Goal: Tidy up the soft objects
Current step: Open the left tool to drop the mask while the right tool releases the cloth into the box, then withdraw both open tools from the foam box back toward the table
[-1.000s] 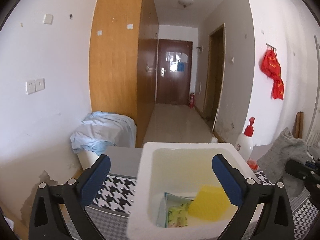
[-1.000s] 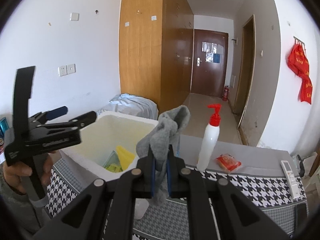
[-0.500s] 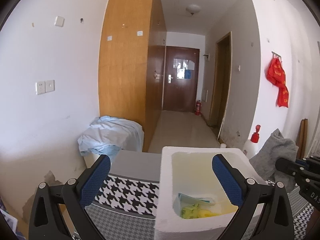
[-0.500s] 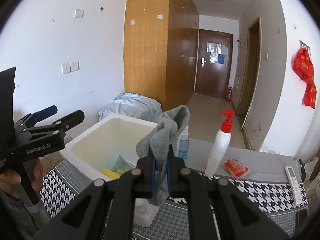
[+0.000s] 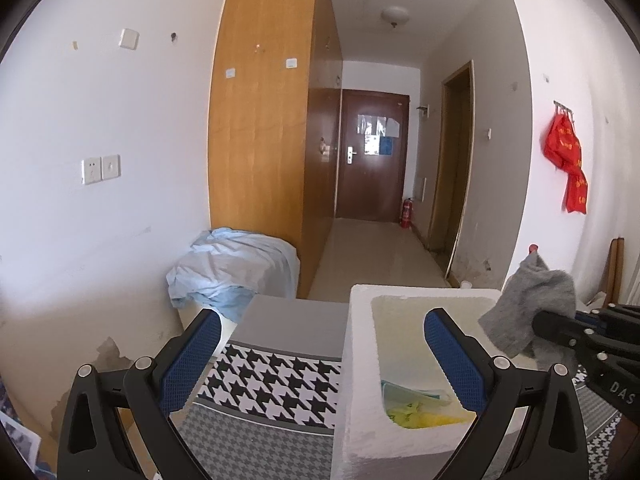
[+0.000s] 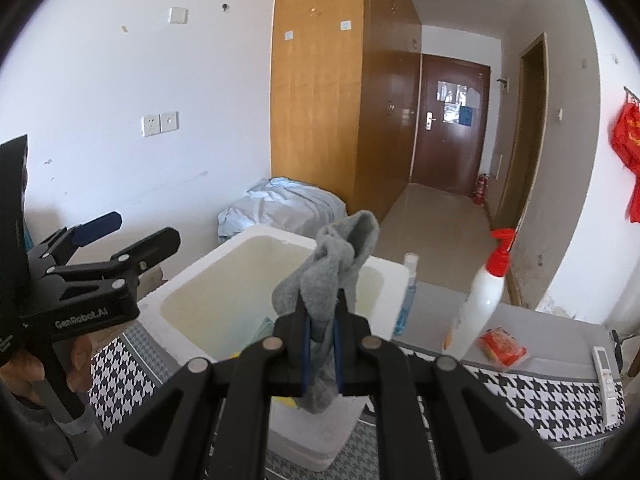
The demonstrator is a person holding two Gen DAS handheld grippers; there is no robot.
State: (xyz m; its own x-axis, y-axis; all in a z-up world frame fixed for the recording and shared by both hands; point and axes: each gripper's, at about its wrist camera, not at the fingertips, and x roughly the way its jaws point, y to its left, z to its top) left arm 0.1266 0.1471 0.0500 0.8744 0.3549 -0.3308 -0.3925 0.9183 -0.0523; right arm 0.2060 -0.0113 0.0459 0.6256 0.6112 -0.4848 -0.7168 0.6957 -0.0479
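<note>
my right gripper (image 6: 320, 344) squeezes a grey sock (image 6: 332, 264) over the white foam box (image 6: 224, 276). my left gripper (image 5: 320, 360) is wide open, holding nothing.

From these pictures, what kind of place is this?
Probably a lived-in flat: a tall wooden wardrobe, a hallway to a brown entry door, and a patterned tablecloth under a foam box.

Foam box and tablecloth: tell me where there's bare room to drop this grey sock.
Most of the foam box floor is bare on its far side; packets crowd the near corner. The houndstooth cloth left of the box is bare. It is crowded right of the box: blue bottle, pump bottle, red packet, remote.
</note>
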